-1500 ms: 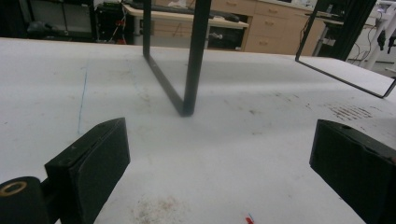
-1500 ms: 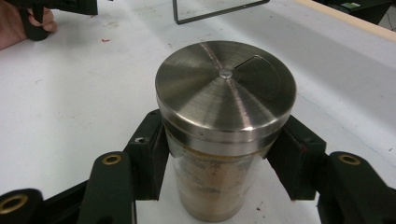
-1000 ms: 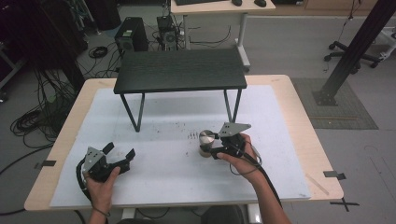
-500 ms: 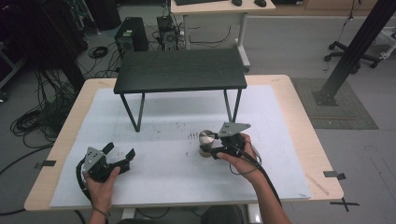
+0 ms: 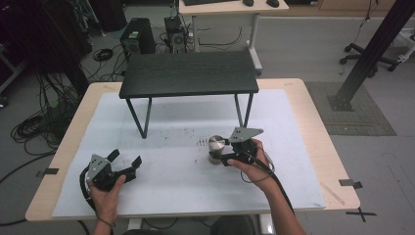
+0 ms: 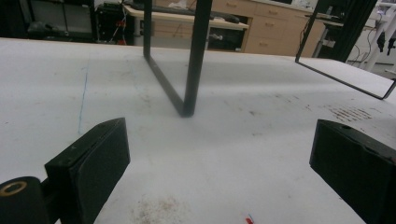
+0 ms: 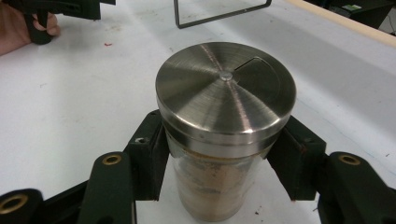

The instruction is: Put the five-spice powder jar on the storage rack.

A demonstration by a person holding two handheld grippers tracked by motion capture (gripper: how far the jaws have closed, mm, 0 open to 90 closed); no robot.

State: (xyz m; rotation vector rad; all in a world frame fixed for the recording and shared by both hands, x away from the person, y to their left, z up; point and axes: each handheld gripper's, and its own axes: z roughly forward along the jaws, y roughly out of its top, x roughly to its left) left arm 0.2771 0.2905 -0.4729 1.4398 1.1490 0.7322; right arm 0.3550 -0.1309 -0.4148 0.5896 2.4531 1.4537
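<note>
Steel-lidded glass shaker jar [image 7: 224, 140] upright on counter [image 5: 293, 147], apparently clasped between right gripper [image 5: 226, 154] fingers; left gripper [image 5: 128, 161] released, well apart.

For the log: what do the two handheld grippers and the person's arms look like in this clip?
Both are black handheld tools. The left gripper has two blocky black jaws with flat pads and brass-coloured pivot pins; a grey plate sits on top and a black cable loops beside the hand. The right gripper carries a grey three-cornered plate, with a black cable trailing back along the forearm. Forearms are bare, with no sleeves in view.
</note>
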